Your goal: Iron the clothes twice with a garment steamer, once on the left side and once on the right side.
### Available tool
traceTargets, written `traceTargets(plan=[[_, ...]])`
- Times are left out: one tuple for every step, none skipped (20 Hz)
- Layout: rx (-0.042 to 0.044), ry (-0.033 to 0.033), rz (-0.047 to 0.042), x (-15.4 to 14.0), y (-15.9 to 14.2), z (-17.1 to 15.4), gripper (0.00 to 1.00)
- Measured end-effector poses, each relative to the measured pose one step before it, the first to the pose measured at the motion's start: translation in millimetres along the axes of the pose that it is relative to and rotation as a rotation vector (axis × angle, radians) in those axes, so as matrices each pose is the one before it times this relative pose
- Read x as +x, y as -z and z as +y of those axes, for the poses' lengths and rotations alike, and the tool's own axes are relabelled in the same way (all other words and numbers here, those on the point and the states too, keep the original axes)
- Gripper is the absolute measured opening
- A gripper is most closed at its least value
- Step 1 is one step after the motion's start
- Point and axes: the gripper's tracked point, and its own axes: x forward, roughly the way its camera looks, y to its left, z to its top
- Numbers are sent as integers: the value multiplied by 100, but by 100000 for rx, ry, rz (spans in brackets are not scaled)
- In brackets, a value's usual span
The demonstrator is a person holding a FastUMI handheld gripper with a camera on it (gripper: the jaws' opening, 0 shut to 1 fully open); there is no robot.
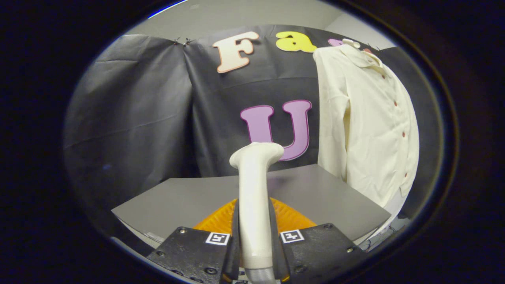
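Gripper (255,240): both fingers pressed against the sides of a cream-white plastic garment steamer handle (254,197), which stands upright between them, its rounded head tilted toward the right at the top. Beneath the handle, an orange ribbed plastic piece (292,219) sits on a flat grey tabletop (189,197). Beyond the fingers, to the right, a cream long-sleeved button-front shirt (367,126) hangs in front of the black cloth wall (138,110), small dark buttons down its front.

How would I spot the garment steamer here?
Start at the grey table before the black cloth wall. Above its near edge, the gripper clamps the garment steamer upright between both fingers. It is the only cream wand, left of the hanging cream shirt.
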Motion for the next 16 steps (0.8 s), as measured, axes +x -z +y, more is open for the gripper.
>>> traceTargets(plan=[[-1350, -987, -4251, -864, -937, -120, 33], [-1500, -1154, -2936, -970, -927, -246, 33], [-1301, -1186, -2789, -737, -796, -282, 33], [-1810, -1078, -1970, -909, -596, -515, 33], [-1198, -380, -2000, -802, -679, -812, 33], [106, 58, -1832, -836, -551, -961, 33], [891, 297, -1267, -750, -464, -974, 33], [1058, 294, -2245, -738, -742, -1149, 32], [324, 710, -1501, -207, -606, -1177, 32], [-889, 1079, -1704, -302, -767, -1556, 32], [-198, 1836, -1337, -230, -494, -1661, 32], [924, 1943, -2222, -164, -821, -1816, 32], [1888, 1474, -1821, -55, -383, -1355, 32], [2398, 876, -1437, 9, -431, -1323, 33], [1845, 738, -1462, 153, -418, -1165, 32], [451, 709, -756, 299, -449, -1325, 32]])
